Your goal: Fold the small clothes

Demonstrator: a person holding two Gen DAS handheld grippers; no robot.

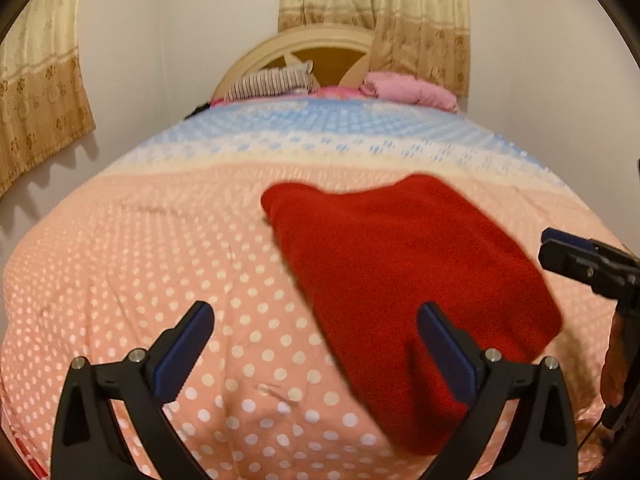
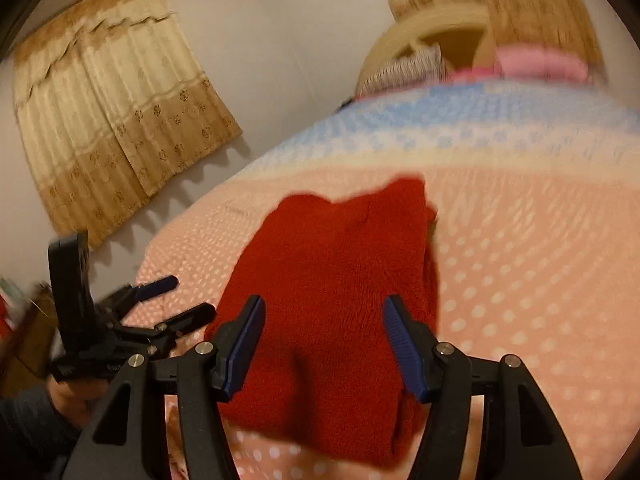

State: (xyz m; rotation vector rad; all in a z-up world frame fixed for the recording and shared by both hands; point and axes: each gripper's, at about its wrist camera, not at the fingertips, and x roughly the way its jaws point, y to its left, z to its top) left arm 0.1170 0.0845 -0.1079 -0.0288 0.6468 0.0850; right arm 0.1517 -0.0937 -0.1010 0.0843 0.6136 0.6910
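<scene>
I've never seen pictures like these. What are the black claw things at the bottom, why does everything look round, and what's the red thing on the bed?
Each claw is a hand-held gripper that a person squeezes, with a wide, bendy-looking camera on it. One picture looks along the left gripper, the other along the right gripper. Both are open and hold nothing. The red thing is a small knitted garment lying folded on the spotted pink bedspread. Pillows sit by the headboard.

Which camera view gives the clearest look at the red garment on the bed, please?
The left wrist view: the red garment lies nearly whole and fairly sharp on the dotted bedspread. The right wrist view shows it closer but blurred, its near edge partly hidden behind the open right tongs.
</scene>
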